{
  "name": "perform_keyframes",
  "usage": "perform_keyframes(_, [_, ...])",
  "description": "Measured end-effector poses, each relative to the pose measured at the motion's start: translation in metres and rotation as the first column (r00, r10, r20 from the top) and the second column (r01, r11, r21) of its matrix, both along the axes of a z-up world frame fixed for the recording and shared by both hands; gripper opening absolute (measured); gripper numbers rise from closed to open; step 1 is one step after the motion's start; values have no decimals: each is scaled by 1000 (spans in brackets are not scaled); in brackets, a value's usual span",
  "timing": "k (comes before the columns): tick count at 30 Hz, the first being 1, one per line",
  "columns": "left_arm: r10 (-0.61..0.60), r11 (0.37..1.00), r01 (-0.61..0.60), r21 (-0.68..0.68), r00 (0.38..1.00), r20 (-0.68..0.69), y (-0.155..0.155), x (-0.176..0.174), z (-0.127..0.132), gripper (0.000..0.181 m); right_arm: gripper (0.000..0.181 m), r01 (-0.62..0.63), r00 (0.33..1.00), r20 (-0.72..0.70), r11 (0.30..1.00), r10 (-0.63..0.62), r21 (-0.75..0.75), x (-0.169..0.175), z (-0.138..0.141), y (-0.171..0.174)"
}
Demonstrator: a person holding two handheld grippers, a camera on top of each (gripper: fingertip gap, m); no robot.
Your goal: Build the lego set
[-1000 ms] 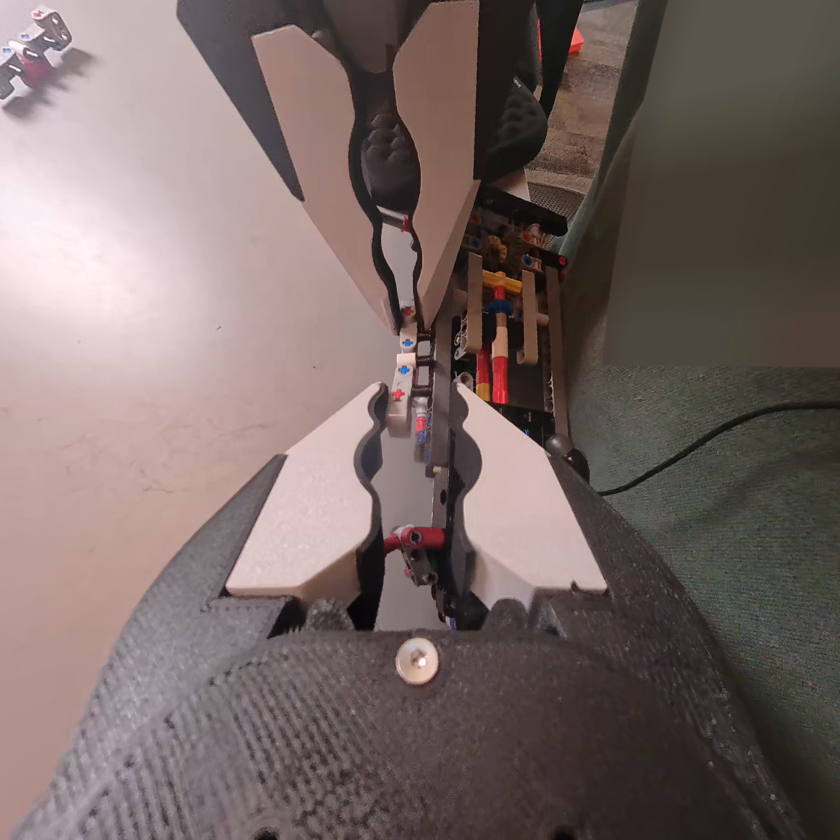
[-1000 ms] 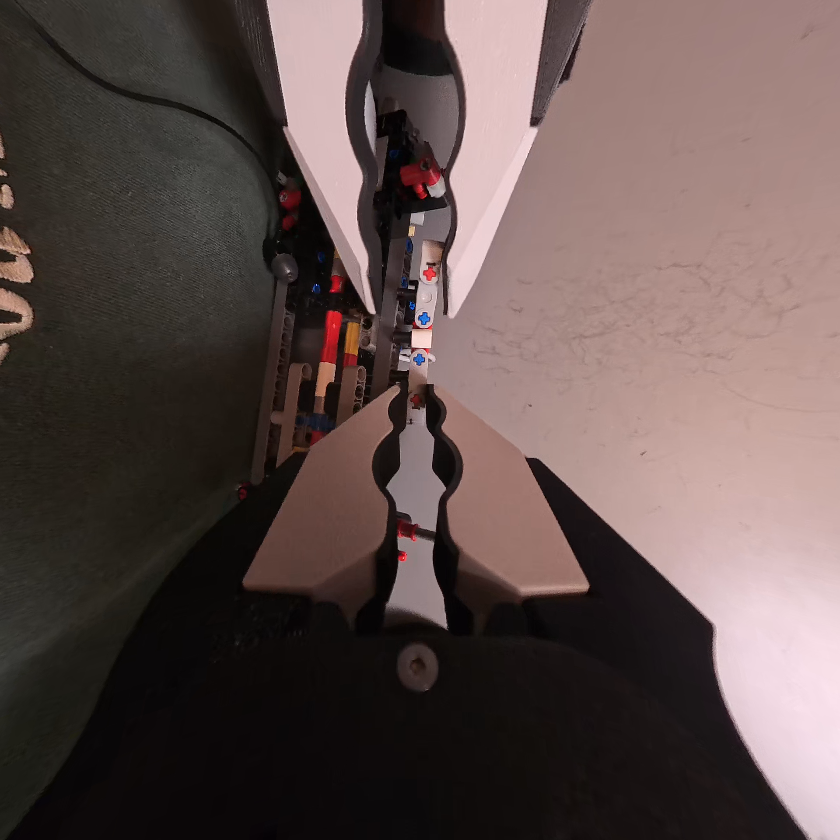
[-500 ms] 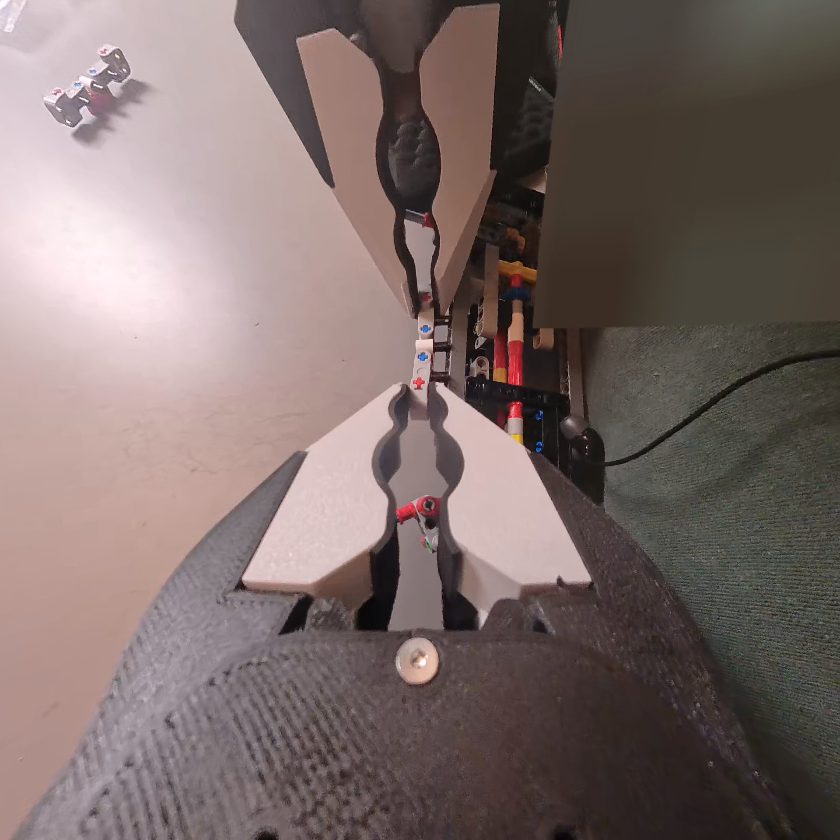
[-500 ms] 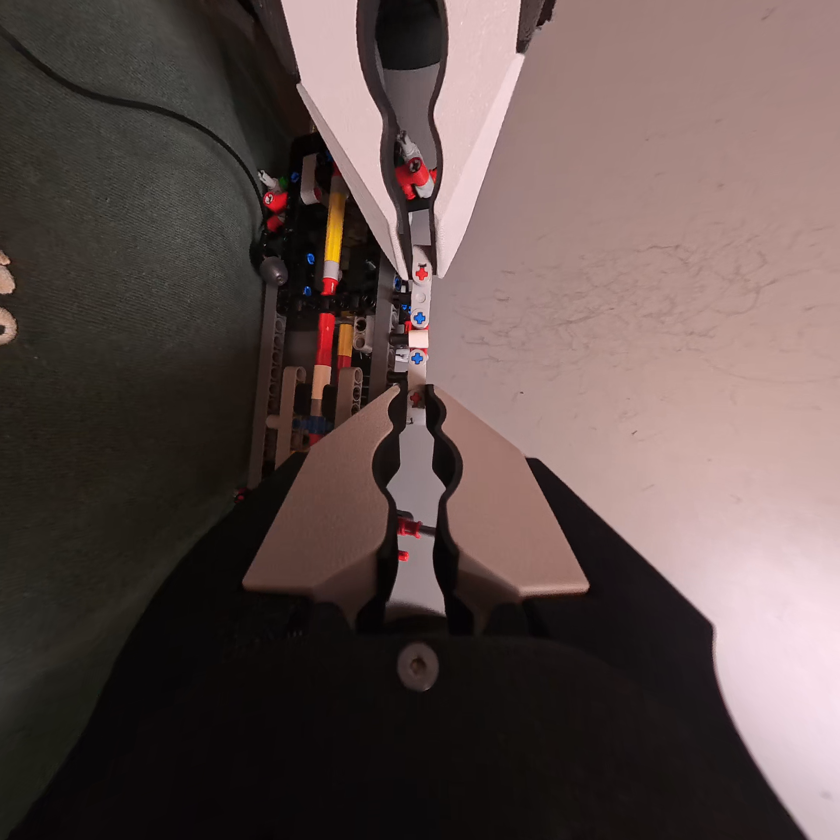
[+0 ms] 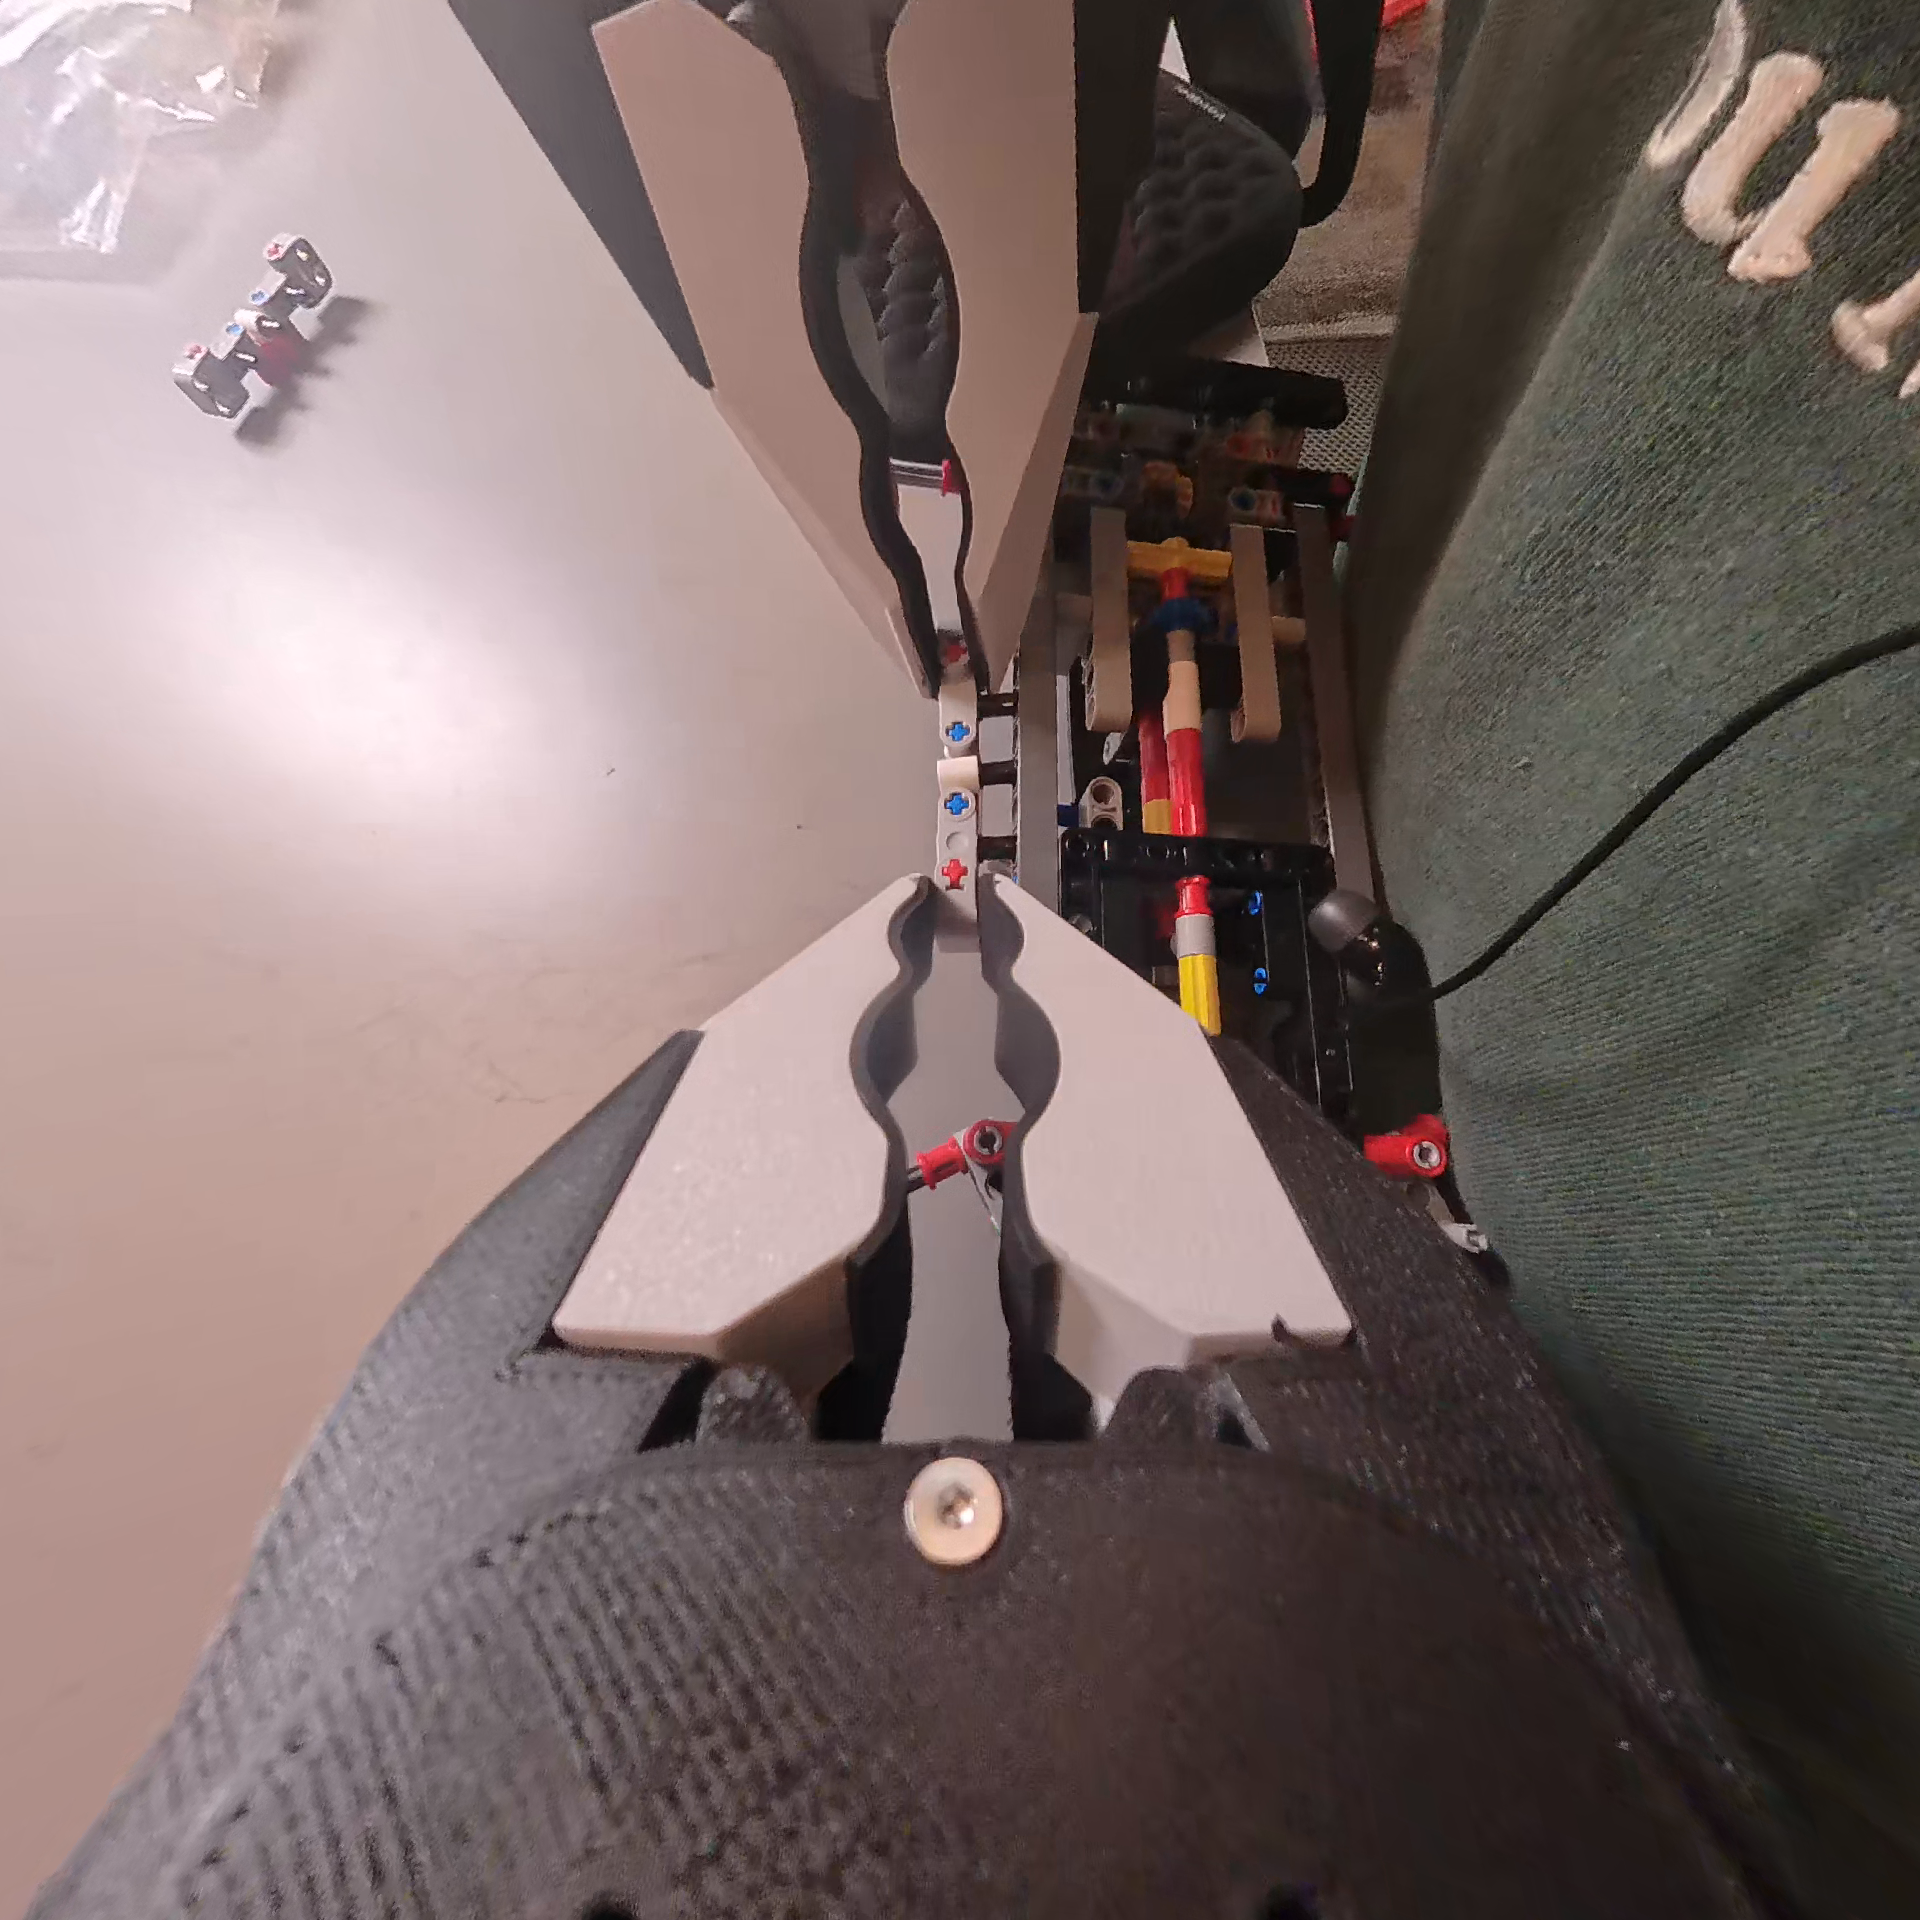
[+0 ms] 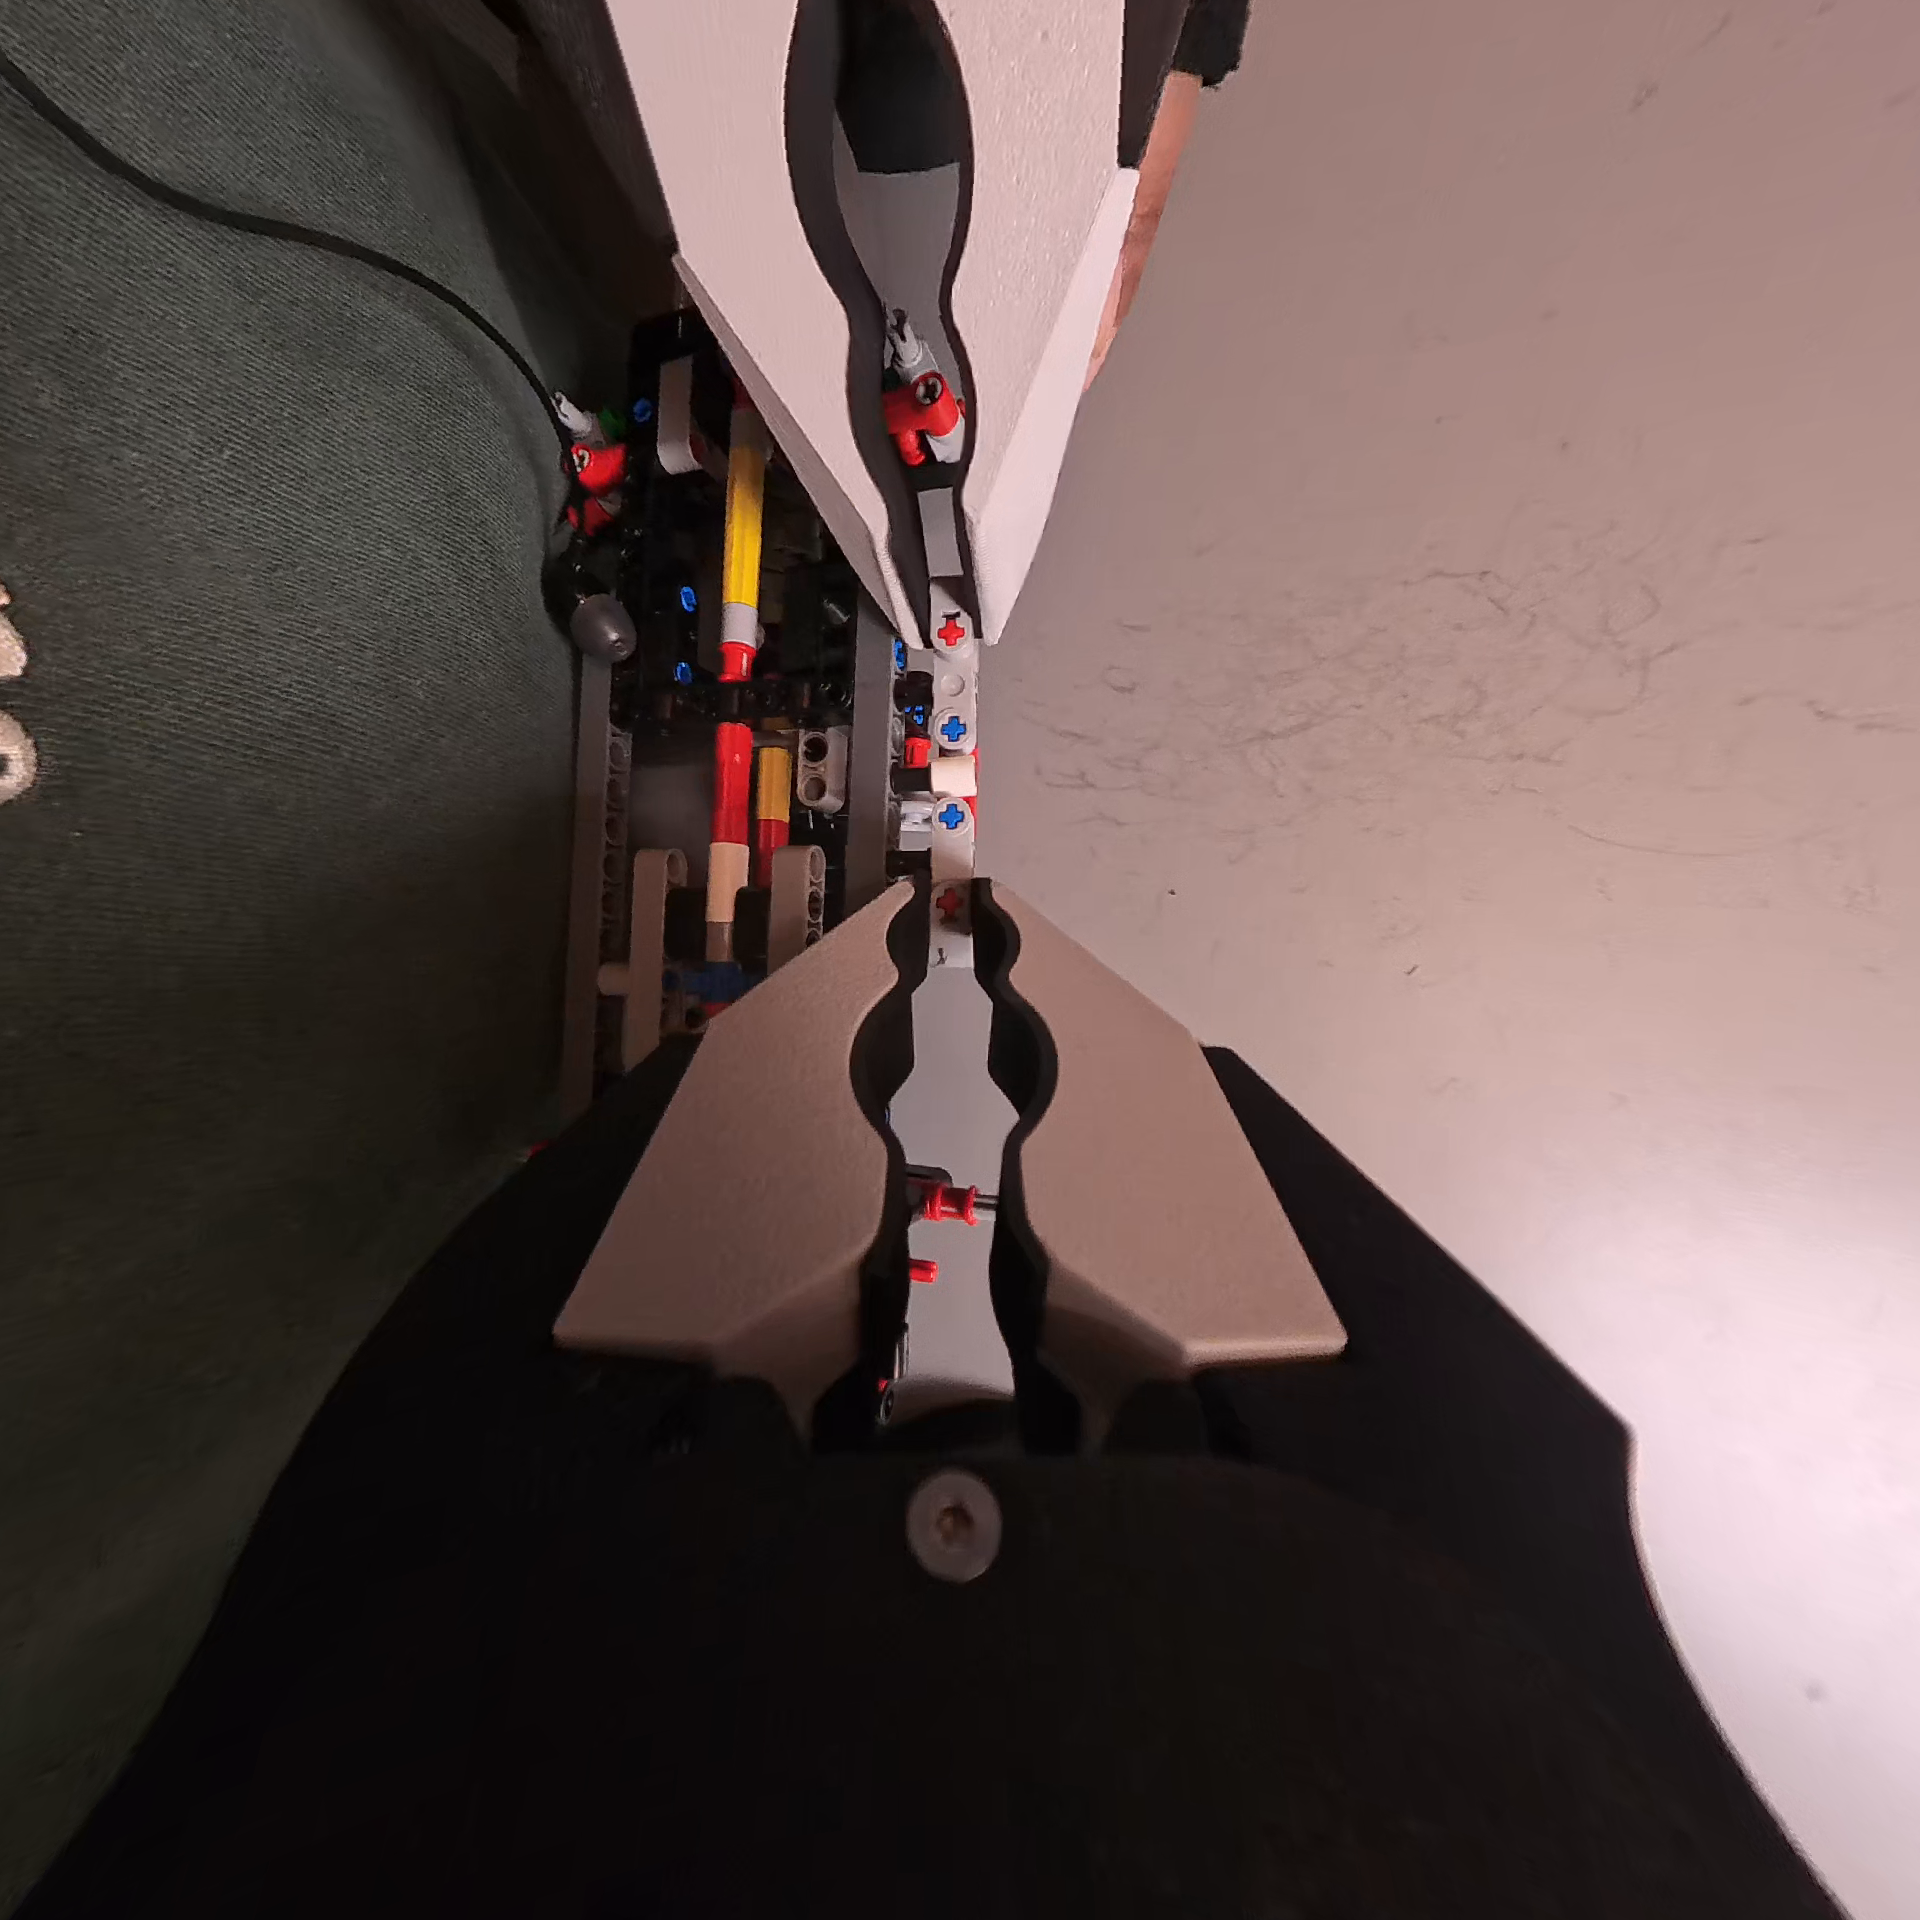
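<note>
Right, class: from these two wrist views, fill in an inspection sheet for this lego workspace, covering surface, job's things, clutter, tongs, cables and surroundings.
Surface: pale table, bare, faintly scuffed.
Job's things: lego model held at the table's edge; its light grey beam with blue and red pins spans between both tongs. A small loose assembly lies apart, far across the table.
Clutter: clear plastic bags at the far corner.
Tongs: left tongs shut on one end of the beam; right tongs shut on the other end.
Cables: one thin black cable across the green garment.
Surroundings: black mesh chair, carpeted floor behind.
</note>
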State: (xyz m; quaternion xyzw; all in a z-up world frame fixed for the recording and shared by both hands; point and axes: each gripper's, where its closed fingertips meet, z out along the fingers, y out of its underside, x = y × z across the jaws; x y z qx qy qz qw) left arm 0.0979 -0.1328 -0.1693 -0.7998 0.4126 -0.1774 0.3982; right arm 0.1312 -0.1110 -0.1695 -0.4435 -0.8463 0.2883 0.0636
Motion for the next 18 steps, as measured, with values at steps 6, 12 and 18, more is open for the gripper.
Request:
perform_keyframes(6, [-53, 998, 53, 34, 998, 12, -4, 3, 5, 7, 6, -16, 998, -58, 1000, 17, 18, 0, 3, -1])
perform_keyframes(12, [-50, 999, 49, 23, 998, 47, -5, 2, 6, 7, 6, -13, 990, -142, 1000, 16, 21, -1, 6, -2])
perform_keyframes(18, [-70, 998, 70, 2, 996, 48, -2, 1, 6, 6, 5, -6, 978, -206, 998, 19, 63, -3, 2, -1])
